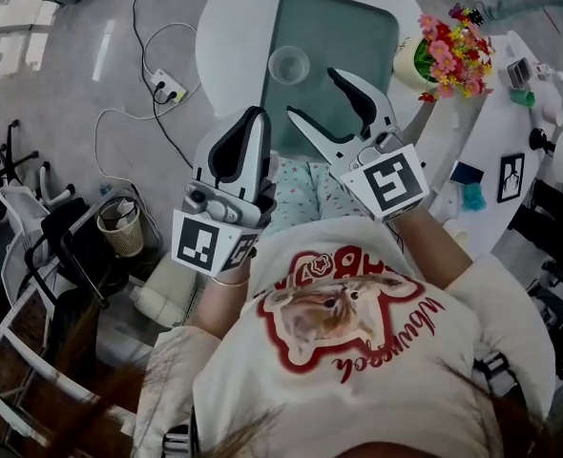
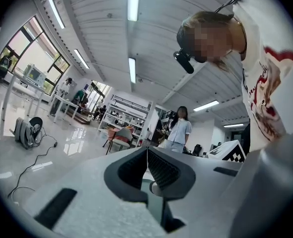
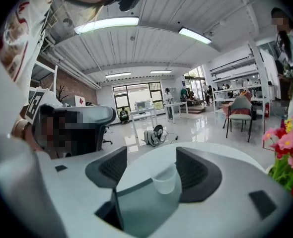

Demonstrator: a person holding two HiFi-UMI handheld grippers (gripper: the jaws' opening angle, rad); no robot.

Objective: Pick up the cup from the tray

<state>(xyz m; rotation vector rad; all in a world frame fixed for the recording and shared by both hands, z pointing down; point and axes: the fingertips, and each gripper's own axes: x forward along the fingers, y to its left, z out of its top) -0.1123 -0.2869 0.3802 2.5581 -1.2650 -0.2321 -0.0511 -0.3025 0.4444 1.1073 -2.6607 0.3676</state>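
**Two hand-held grippers over a tray on a round white bench (image 1: 229, 27).**
The clear plastic cup (image 1: 289, 64) stands upright in the upper left part of the grey-green tray (image 1: 358, 27), at upper centre of the head view. The right gripper (image 1: 312, 92) hangs over the tray, jaws wide and empty, apart from the cup. The left gripper (image 1: 258, 114), at lower left, has its jaws together, holding nothing.

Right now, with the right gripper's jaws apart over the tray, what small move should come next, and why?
Probably ease the right gripper forward and down until the cup stands between its pads, then close. Its jaws are wide apart and empty. The cup stands upright on the tray a little ahead of the jaw tips, untouched, and it lines up with the gap in the right gripper view.
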